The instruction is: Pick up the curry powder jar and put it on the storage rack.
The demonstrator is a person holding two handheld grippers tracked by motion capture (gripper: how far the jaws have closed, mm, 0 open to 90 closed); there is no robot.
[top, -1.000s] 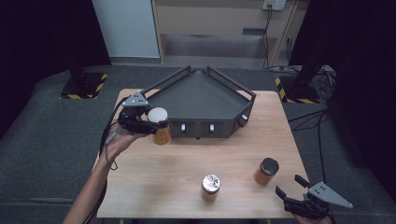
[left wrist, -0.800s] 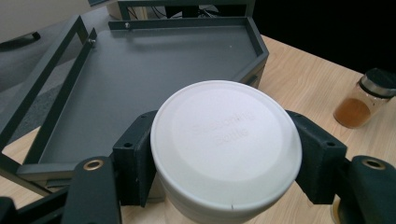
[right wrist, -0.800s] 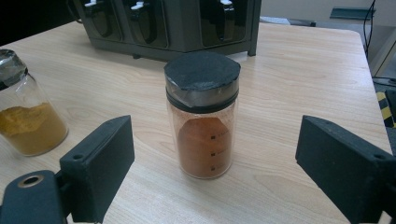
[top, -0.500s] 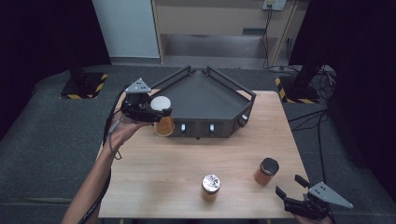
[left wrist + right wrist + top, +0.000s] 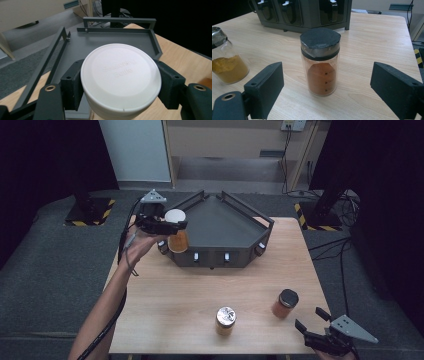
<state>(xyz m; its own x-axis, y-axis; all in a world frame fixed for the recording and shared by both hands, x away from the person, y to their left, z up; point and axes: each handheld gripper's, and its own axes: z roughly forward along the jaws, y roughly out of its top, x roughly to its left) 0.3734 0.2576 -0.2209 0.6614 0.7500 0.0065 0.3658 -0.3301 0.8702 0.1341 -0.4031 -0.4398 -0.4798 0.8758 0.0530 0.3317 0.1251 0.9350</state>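
My left gripper (image 5: 172,226) is shut on a white-lidded spice jar (image 5: 176,236) of orange powder, held in the air at the left corner of the dark grey rack (image 5: 220,220). In the left gripper view the pads (image 5: 72,85) clamp the white lid (image 5: 120,75) from both sides, with the rack's tray (image 5: 105,40) right behind. My right gripper (image 5: 312,322) stands open near the table's front right corner. Its jaws frame a black-lidded jar (image 5: 320,61) of red-brown powder, which stands a little ahead of them, apart from both pads. The same black-lidded jar (image 5: 285,303) shows in the high view.
A silver-lidded jar (image 5: 225,320) of yellow powder stands near the front middle of the wooden table (image 5: 165,295); that yellow-powder jar (image 5: 227,62) also appears left in the right gripper view. The rack's front face (image 5: 304,12) has several dark knobs. Grey floor surrounds the table.
My left hand has carried the white-lidded jar upward and to the right, toward the rack's left corner. The right gripper and the two standing jars have stayed put.
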